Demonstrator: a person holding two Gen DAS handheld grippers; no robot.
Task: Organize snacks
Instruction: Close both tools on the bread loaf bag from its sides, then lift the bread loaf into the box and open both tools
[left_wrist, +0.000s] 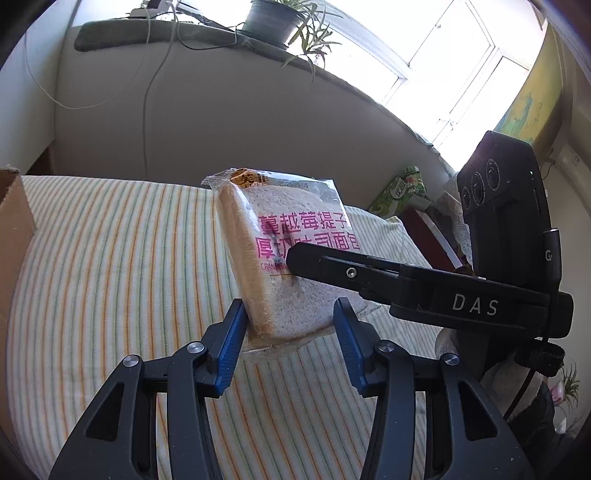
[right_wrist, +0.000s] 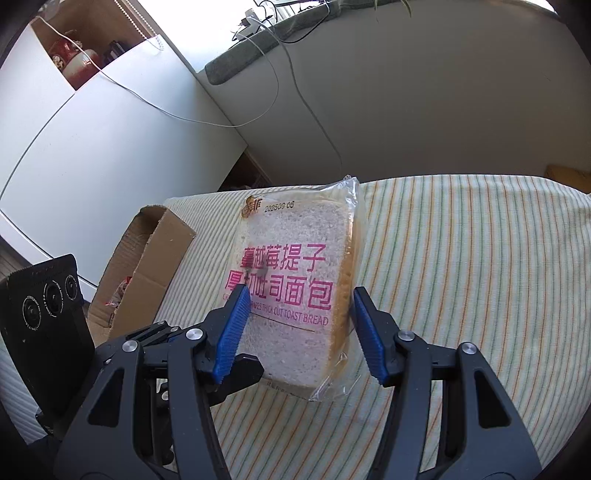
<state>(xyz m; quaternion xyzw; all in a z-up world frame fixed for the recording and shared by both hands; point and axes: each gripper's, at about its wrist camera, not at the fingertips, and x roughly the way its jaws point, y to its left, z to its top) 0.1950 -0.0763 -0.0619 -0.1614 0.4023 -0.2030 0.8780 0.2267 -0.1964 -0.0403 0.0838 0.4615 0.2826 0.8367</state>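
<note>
A clear-wrapped slice of thick toast bread (left_wrist: 291, 258) with pink lettering stands tilted on the striped tablecloth (left_wrist: 110, 258). It fills the middle of the right wrist view (right_wrist: 295, 295). My left gripper (left_wrist: 290, 321) is open, its blue pads either side of the packet's lower end. My right gripper (right_wrist: 299, 321) is open too, its pads either side of the packet. In the left wrist view the right gripper's finger (left_wrist: 325, 264) lies across the packet's face. Whether any pad touches the wrapper I cannot tell.
An open cardboard box (right_wrist: 147, 273) with a snack inside sits at the table's left end; its corner shows in the left wrist view (left_wrist: 11, 221). A green snack bag (left_wrist: 402, 192) and red box lie at the far right. A wall runs behind.
</note>
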